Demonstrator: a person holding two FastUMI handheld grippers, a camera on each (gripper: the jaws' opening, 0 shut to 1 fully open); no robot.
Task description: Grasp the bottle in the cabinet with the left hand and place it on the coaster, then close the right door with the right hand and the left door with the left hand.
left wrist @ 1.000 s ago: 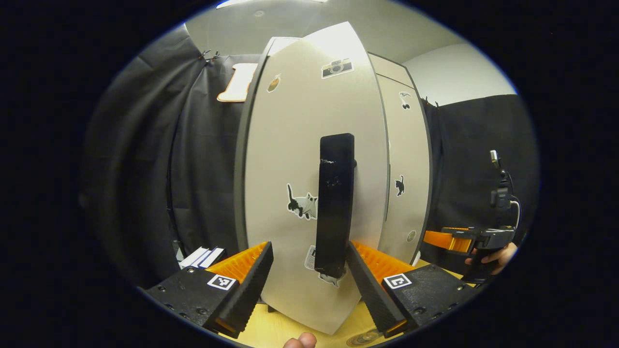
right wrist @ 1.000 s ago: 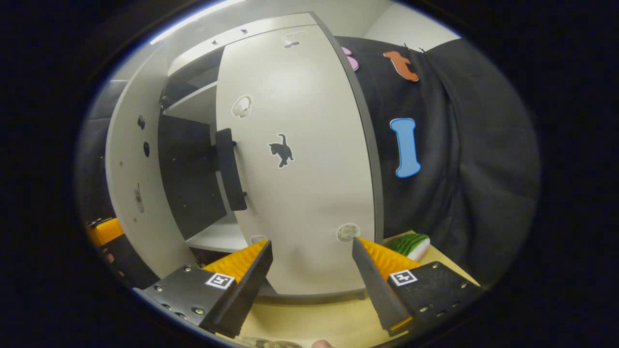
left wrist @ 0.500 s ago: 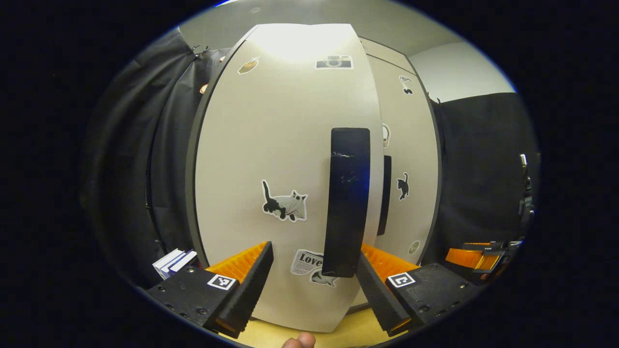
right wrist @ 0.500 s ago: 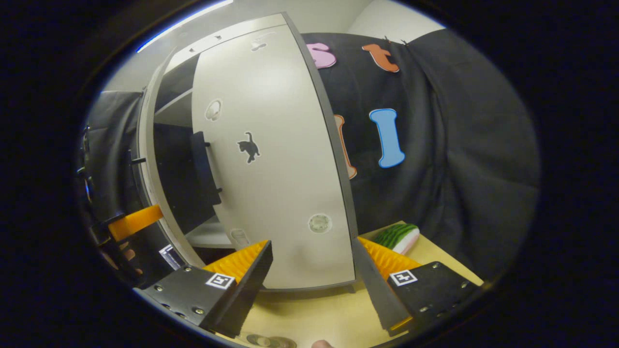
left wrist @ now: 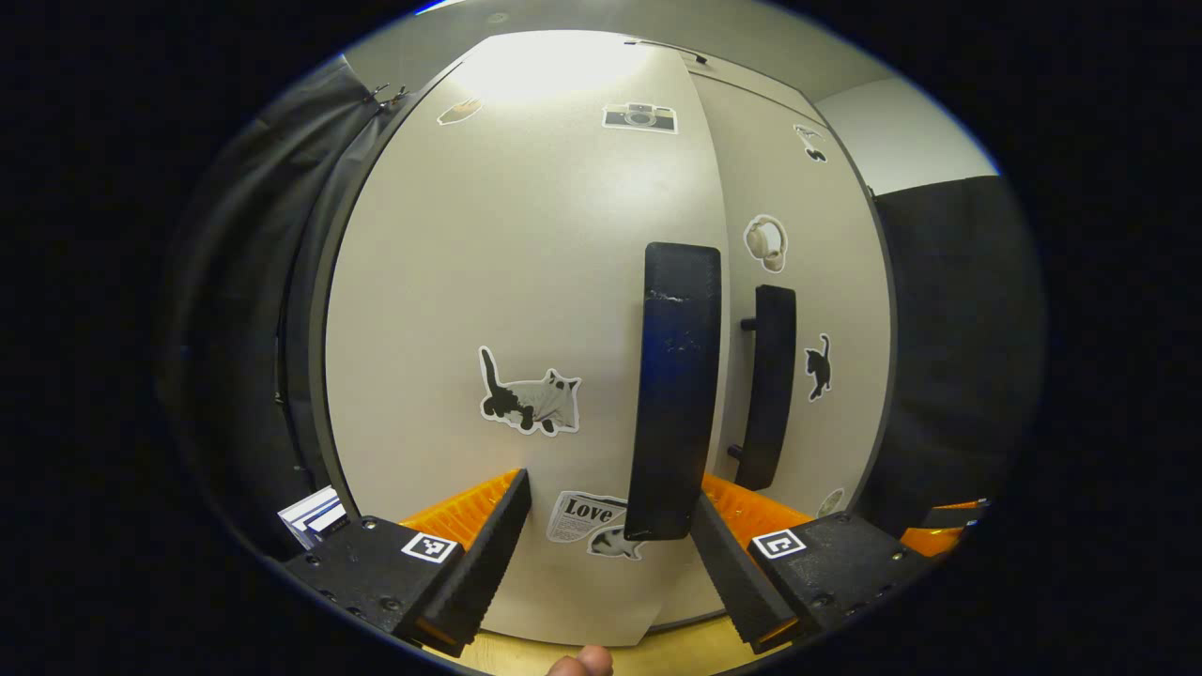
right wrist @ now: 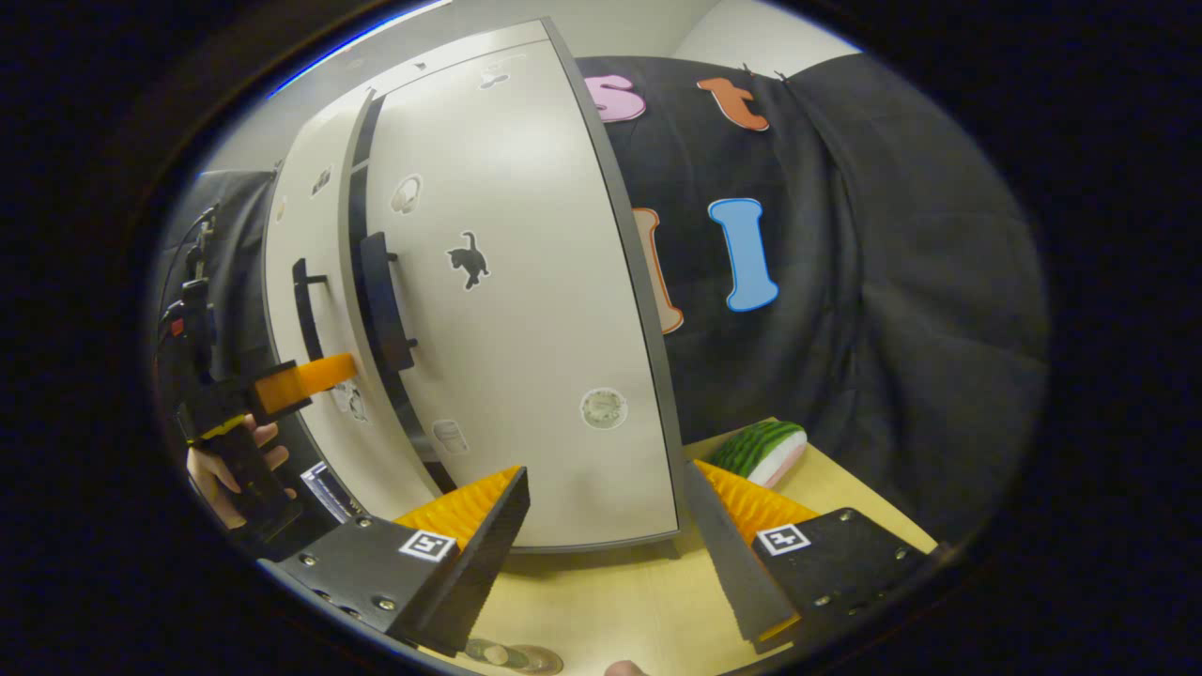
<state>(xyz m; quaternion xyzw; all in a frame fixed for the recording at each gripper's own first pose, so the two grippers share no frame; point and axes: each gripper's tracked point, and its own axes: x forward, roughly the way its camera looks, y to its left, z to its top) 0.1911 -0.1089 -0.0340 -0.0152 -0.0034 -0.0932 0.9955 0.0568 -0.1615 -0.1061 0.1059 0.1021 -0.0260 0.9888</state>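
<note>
The cabinet's left door fills the left gripper view, swung in beside the right door. My left gripper is open right in front of it, with the lower end of the left door's black handle between its fingers. In the right gripper view, the left gripper has its orange finger against the left door, and a thin dark gap shows beside the right door. My right gripper is open, back from that door above the tabletop. A round glassy thing lies at the bottom edge.
The right door's black handle stands just right of the left one. A watermelon-slice toy lies on the wooden table right of the cabinet. A blue-and-white box sits at the cabinet's left foot. A hand holds the left gripper.
The left door has swung inward until it stands almost flush with the right door. My right gripper has drawn back and turned right, away from the right door.
</note>
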